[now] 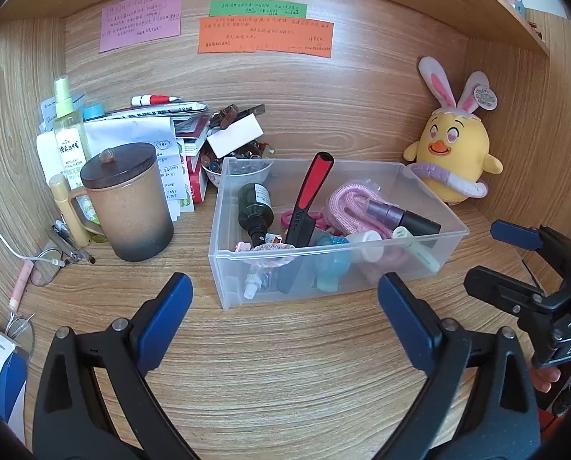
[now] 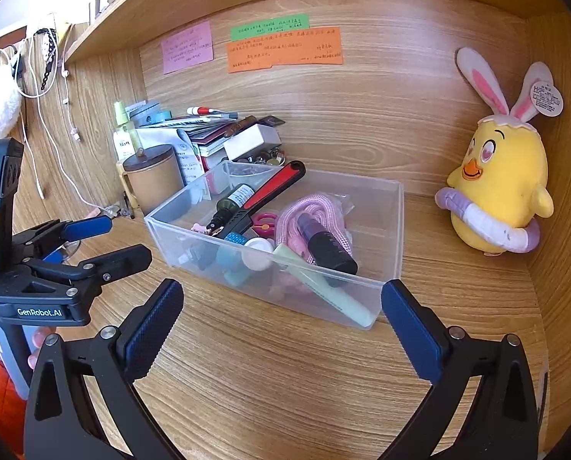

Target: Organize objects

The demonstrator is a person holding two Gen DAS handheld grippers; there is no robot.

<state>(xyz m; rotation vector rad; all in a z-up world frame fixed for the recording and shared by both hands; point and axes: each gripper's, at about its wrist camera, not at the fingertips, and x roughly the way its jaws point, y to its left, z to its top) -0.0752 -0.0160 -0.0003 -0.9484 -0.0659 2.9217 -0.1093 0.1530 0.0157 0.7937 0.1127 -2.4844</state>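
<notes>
While both sets of jaws stand wide apart over bare wood, we sweep from the left of the left wrist view. At centre left sits a brown mug (image 1: 130, 207) with a dark lid on top, so what it holds cannot be told. Just behind it stands a yellow-green spray bottle (image 1: 68, 122), beside a stack of papers and booklets (image 1: 163, 126). A small bowl (image 1: 243, 170) peeks out behind the far left corner of the bin.

Now the clear plastic bin (image 1: 431, 247), dead centre on the worktop (image 1: 285, 364), and it is packed! Inside, a dark green bottle (image 1: 255, 207) lies at the left, a red-and-black knife (image 1: 309, 201) leans up past the rim, then pink scissors (image 1: 301, 217), a coil of pink rope (image 1: 352, 201), a purple tube with a black cap (image 1: 402, 216), and a pale green tube (image 1: 419, 251) against the front wall.

At right, a yellow plush chick (image 1: 454, 149) with rabbit ears sits apart from the bin, against the back panel.

Left gripper (image 1: 285, 306): spread wide, holding nothing. Right gripper (image 2: 281, 308): spread just as wide, empty too, the bin's front wall just beyond its tips.
</notes>
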